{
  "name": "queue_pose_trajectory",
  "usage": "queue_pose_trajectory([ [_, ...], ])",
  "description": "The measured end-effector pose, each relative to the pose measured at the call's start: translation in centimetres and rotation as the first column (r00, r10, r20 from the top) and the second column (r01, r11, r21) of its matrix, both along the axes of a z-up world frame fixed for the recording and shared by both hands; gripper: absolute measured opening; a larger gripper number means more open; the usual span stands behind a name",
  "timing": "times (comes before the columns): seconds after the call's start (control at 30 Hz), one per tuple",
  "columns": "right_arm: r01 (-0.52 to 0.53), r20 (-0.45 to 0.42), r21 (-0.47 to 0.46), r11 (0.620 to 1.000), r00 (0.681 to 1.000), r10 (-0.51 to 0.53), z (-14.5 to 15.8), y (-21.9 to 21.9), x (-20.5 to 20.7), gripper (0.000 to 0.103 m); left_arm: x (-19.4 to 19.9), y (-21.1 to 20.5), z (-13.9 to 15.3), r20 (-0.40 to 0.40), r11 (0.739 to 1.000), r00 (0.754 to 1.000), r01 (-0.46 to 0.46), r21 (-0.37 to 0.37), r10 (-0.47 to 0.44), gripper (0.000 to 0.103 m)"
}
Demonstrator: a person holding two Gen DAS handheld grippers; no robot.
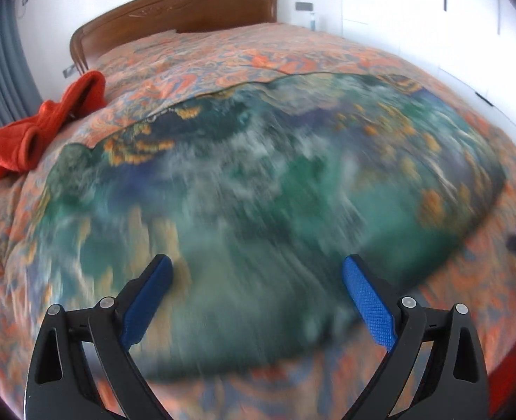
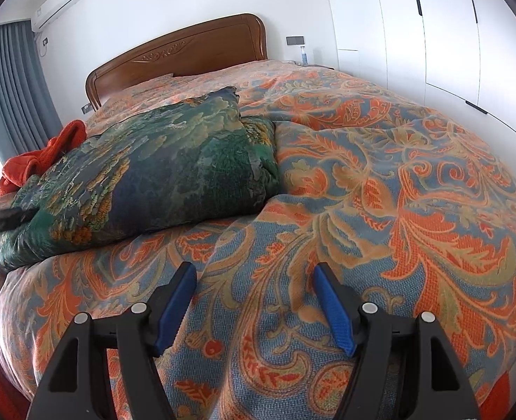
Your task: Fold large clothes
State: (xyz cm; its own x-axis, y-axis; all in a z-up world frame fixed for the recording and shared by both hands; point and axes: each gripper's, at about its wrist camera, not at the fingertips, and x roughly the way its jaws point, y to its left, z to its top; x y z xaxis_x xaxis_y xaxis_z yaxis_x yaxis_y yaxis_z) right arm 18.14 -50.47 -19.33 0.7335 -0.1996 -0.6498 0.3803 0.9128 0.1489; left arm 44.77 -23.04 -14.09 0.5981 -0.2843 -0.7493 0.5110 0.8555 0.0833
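While the left gripper (image 1: 256, 267) hangs over the bed with its blue fingers (image 1: 366, 297) spread wide and nothing between them, the green garment (image 1: 258, 182) fills the space straight ahead of and between the fingertips. It is a large piece of cloth printed in dark green, teal and navy, with streaks of white and clusters of yellow-orange along its far and right-hand margins. In this view its surface is heavily smeared by motion blur, so finer pattern and folds cannot be made out; its far edge reads as a dark curved line against the bedspread (image 1: 223, 56).

From the right wrist view the same green garment (image 2: 160, 171) is sharp. It lies well ahead and to the left of the right gripper (image 2: 254, 273), doubled into a thick, puffy bundle with a raised corner at its far end and a rounded fold along its right side. The print looks like a landscape of foliage, with a deep blue band through the middle and golden patches near the close left edge. The right gripper's fingers (image 2: 331, 304) are also parted and empty, poised above the orange and blue paisley bedspread (image 2: 380, 182), clear of the garment.

Beyond the garment's left side an orange-red cloth (image 2: 48, 154) is heaped near the bed's edge, and a wooden headboard (image 2: 177, 52) stands at the far end.
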Motion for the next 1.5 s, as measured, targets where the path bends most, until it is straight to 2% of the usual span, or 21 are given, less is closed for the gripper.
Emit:
queue_pose_trajectory([
  [0.2,0.008,-0.002,-0.01,1.0,1.0,-0.008,0.0,0.3,-0.2,0.071,-4.4,0.8,0.2,-0.052,0.998,0.998,0.03,-0.063,-0.033,0.099],
  [0.4,0.02,-0.021,-0.029,0.999,1.0,-0.02,-0.3,0.5,0.1,0.071,-6.7,2.2,0.1,-0.063,0.988,0.998,-0.026,-0.151,0.017,0.099],
  [0.53,0.015,-0.025,-0.046,0.999,1.0,-0.016,-0.9,1.0,0.3,0.08,-6.5,2.8,-1.1,-0.029,0.984,0.994,-0.104,-0.146,0.101,0.099],
  [0.6,0.015,-0.041,-0.08,0.997,0.999,-0.018,-1.2,1.3,0.6,0.081,-6.5,3.1,-1.8,-0.018,0.981,0.993,-0.114,-0.154,0.112,0.099],
  [0.73,0.011,-0.074,-0.13,0.991,0.997,-0.021,-1.5,2.1,0.9,0.081,-6.4,3.6,-3.2,-0.098,0.983,0.992,-0.096,-0.157,0.081,0.099],
  [0.9,0.013,-0.044,-0.054,0.998,0.999,-0.015,-0.5,1.5,0.0,0.081,-6.7,4.5,-3.2,-0.136,0.988,0.99,-0.063,-0.141,0.044,0.099],
  [1.0,0.009,0.01,0.024,1.0,1.0,-0.01,0.8,1.5,-1.0,0.081,-6.4,4.7,-1.0,-0.075,0.982,0.995,-0.078,-0.17,0.066,0.099],
  [1.13,-0.009,0.064,0.068,0.998,0.998,0.004,1.1,1.7,-1.7,0.081,-3.0,3.4,1.9,-0.027,0.966,0.99,-0.138,-0.219,0.136,0.099],
  [1.2,-0.003,0.06,0.06,0.998,0.998,-0.001,0.6,1.8,-1.6,0.081,-1.5,1.9,1.9,-0.006,0.972,0.99,-0.139,-0.189,0.141,0.099],
  [1.27,-0.003,0.06,0.057,0.998,0.998,0.0,0.4,1.8,-1.6,0.081,-0.5,0.1,0.2,-0.006,0.988,0.992,-0.124,-0.089,0.124,0.099],
  [1.37,-0.016,0.078,0.067,0.998,0.997,0.01,0.7,1.7,-1.9,0.081,-0.5,-1.6,-2.8,0.035,0.995,0.996,-0.089,0.047,0.087,0.103],
  [1.43,-0.02,0.083,0.074,0.997,0.996,0.014,0.8,1.6,-2.0,0.081,-1.4,-1.6,-2.8,0.065,0.995,0.996,-0.067,0.071,0.063,0.103],
  [1.5,-0.022,0.079,0.086,0.996,0.997,0.015,1.1,1.4,-2.0,0.081,-2.2,-0.9,-2.1,0.046,0.998,0.998,-0.05,0.037,0.048,0.102],
])
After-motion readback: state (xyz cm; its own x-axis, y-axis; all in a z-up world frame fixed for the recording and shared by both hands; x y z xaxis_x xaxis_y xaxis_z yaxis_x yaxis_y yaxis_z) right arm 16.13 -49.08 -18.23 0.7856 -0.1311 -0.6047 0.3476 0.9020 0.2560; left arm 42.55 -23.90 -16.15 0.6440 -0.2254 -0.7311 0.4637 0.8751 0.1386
